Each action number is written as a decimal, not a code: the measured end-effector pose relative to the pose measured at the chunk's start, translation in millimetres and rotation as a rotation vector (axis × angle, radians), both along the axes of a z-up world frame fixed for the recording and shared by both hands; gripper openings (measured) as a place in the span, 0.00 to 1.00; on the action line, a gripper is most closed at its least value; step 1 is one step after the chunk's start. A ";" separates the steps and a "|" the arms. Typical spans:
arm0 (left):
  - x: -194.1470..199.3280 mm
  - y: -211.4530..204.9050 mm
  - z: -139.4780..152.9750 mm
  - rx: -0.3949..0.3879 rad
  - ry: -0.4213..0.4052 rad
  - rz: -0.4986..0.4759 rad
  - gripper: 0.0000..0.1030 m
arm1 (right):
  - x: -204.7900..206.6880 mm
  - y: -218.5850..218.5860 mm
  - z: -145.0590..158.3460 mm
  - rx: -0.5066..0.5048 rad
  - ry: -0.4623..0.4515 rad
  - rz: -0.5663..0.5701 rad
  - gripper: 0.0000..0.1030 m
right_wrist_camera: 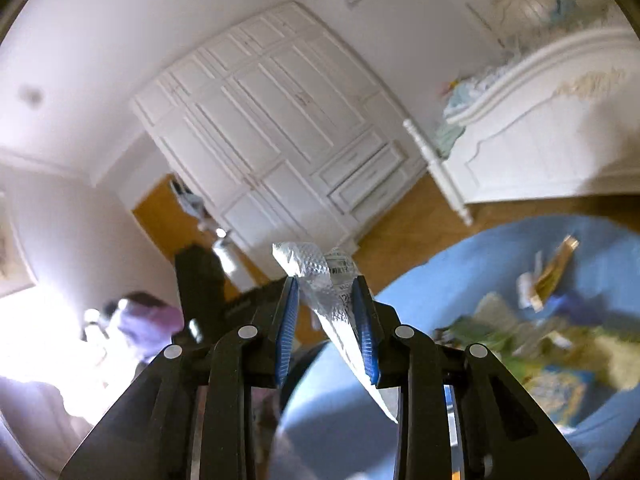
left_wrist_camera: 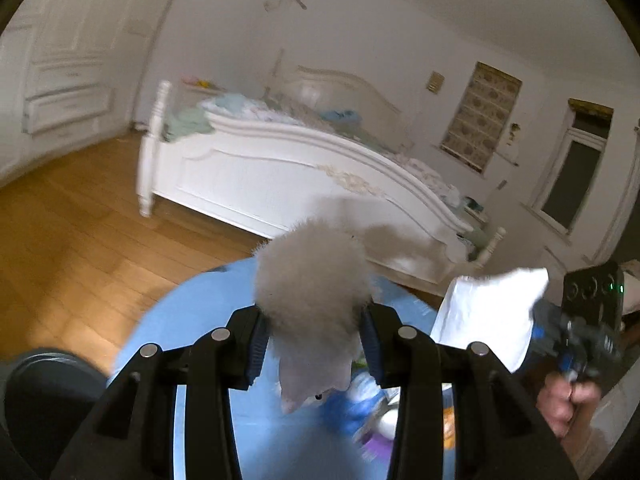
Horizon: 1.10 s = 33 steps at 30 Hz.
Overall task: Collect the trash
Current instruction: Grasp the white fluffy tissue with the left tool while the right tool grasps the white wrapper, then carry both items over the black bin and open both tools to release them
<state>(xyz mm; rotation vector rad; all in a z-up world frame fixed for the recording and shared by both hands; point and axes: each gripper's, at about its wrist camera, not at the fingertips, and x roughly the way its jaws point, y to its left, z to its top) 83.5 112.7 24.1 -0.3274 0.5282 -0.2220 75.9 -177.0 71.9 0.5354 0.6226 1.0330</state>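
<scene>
Two grippers, each holding one piece of trash; the left gripper [left_wrist_camera: 312,344] has its jaws narrowed onto one grey fluffy item [left_wrist_camera: 308,276], whose long axis runs away from the camera, the furry end outward and a flat tail hanging down toward the blue round rug [left_wrist_camera: 188,320]; the right gripper [right_wrist_camera: 326,328] clamps one white padded mailer [right_wrist_camera: 332,300], its length slanting from upper left to lower right through the jaws; both are held above the rug, where several blurred scraps [right_wrist_camera: 548,280] lie; one white bed [left_wrist_camera: 280,160] stands behind.

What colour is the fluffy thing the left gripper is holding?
Grey. The fluffy thing shows best in the left wrist view, pinched by the left gripper.
</scene>
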 end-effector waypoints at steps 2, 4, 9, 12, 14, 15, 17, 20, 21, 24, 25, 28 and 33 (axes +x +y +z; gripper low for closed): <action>-18.7 16.8 -4.1 0.016 -0.003 0.051 0.38 | -4.1 15.5 0.6 -0.013 0.012 0.019 0.28; -40.4 38.1 -12.4 0.025 0.005 0.115 0.39 | -9.1 38.3 -2.8 -0.027 0.031 0.058 0.28; -87.5 100.6 -44.3 0.035 0.050 0.274 0.39 | -19.1 117.0 -22.1 -0.100 0.077 0.179 0.28; -108.7 130.3 -64.5 0.011 0.086 0.340 0.39 | -30.9 163.6 -30.3 -0.144 0.096 0.258 0.28; -122.3 148.6 -77.2 -0.013 0.103 0.377 0.39 | -38.0 200.7 -37.9 -0.190 0.105 0.309 0.28; -125.6 154.1 -82.0 -0.025 0.109 0.387 0.39 | -40.4 217.6 -41.5 -0.212 0.112 0.328 0.28; -131.4 166.0 -93.1 -0.045 0.126 0.412 0.39 | -43.5 252.3 -50.7 -0.239 0.140 0.368 0.28; -141.5 181.6 -111.9 -0.076 0.156 0.437 0.39 | -46.6 296.9 -65.7 -0.294 0.168 0.399 0.28; -141.9 185.3 -118.9 -0.085 0.167 0.443 0.39 | -47.3 309.9 -70.3 -0.312 0.173 0.404 0.28; -150.5 194.5 -138.2 -0.104 0.197 0.455 0.39 | -49.4 349.2 -90.4 -0.375 0.187 0.417 0.28; -151.2 197.3 -143.2 -0.111 0.206 0.459 0.39 | -48.1 355.9 -93.7 -0.387 0.188 0.417 0.28; -160.5 203.3 -153.7 -0.122 0.220 0.464 0.39 | -47.6 377.0 -106.8 -0.431 0.185 0.416 0.28; -160.8 206.2 -162.0 -0.125 0.233 0.464 0.39 | -45.2 388.4 -113.3 -0.477 0.167 0.407 0.28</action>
